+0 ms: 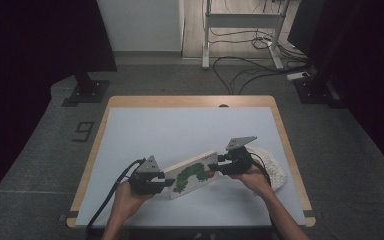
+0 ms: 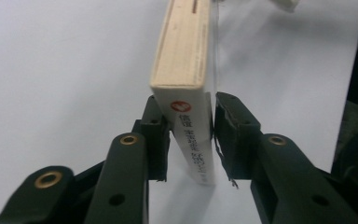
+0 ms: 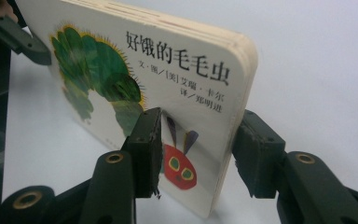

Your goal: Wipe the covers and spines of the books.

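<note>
A: Board book (image 1: 194, 173) is sitting between both grippers, lifted off the white mat (image 1: 180, 130) near the table's front edge. Left gripper (image 2: 189, 135) is clamping the spine end.

B: Right gripper (image 3: 198, 154) is pinching the far end, across the cover. I'm judging the next move is opening it, keeping the spine steady.

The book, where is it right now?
In the high view the book sits near the table's front edge, held between the left tool and right tool.
</note>
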Action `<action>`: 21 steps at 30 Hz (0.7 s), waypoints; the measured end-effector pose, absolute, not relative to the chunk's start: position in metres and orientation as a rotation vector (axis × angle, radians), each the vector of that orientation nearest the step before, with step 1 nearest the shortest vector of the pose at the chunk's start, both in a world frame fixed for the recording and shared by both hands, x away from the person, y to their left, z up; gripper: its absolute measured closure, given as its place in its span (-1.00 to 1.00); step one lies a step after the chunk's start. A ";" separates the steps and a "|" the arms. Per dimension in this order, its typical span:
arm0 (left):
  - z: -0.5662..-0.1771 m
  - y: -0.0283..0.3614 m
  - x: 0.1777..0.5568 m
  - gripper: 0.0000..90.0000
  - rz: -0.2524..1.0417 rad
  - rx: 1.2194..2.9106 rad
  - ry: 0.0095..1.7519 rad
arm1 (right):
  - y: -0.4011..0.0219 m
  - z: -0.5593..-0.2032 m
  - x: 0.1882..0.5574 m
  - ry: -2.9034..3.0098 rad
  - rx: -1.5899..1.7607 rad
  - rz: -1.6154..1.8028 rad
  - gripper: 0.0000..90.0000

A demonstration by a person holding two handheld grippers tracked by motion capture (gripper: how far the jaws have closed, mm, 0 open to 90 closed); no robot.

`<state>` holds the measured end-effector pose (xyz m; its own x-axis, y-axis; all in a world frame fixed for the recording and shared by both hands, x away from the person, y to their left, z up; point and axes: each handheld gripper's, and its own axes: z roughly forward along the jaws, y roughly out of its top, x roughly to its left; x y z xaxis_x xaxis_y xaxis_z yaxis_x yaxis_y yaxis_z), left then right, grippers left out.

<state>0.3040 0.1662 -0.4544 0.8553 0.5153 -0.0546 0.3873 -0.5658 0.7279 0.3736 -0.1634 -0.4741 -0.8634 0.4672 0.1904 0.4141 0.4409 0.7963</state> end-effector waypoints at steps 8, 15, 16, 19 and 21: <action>-0.446 0.171 0.305 0.53 0.265 2.234 0.657 | -0.157 -0.473 0.373 2.581 0.801 1.414 0.20; -0.440 0.175 0.308 0.55 0.290 2.225 0.664 | -0.151 -0.471 0.376 2.539 0.813 1.426 0.19; -0.439 0.176 0.308 0.55 0.296 2.222 0.667 | -0.150 -0.471 0.377 2.532 0.812 1.430 0.19; -0.436 0.178 0.311 0.55 0.310 2.221 0.671 | -0.147 -0.468 0.379 2.521 0.807 1.435 0.19; -0.436 0.180 0.313 0.55 0.322 2.225 0.670 | -0.145 -0.467 0.381 2.515 0.801 1.429 0.19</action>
<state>0.3134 0.1797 -0.4359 0.8292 0.5587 0.0170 0.3628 -0.5610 0.7441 0.3808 -0.1445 -0.4671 -0.8484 0.5118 0.1355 0.3785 0.4073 0.8312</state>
